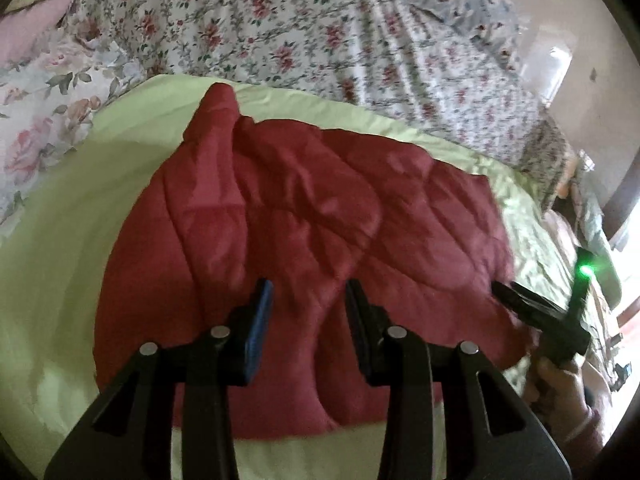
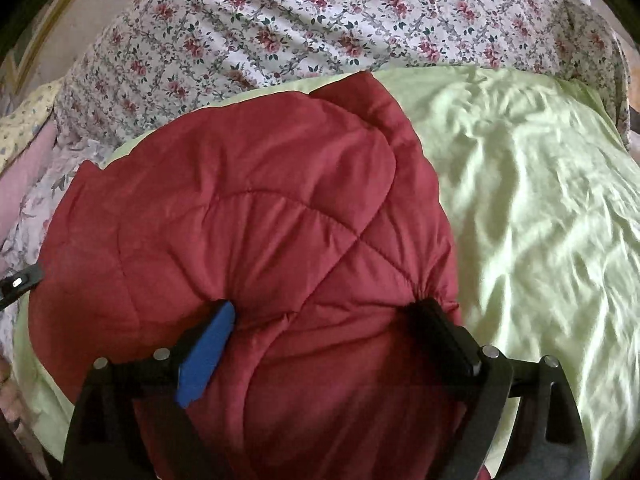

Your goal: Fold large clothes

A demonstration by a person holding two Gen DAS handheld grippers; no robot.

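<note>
open hand-held gripper (image 2: 324, 332), red quilted garment (image 2: 248, 208)

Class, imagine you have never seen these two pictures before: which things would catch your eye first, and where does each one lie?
First comes the red quilted garment, bunched in the middle on a pale green sheet. Next, the right hand-held gripper stands open with its fingers astride the garment's near edge, and the left hand-held gripper hovers open above it. Behind lies a rose-patterned bedspread.

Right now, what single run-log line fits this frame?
fold: in progress | red quilted garment on green sheet | left gripper open above | right gripper open around bunched fabric
</note>
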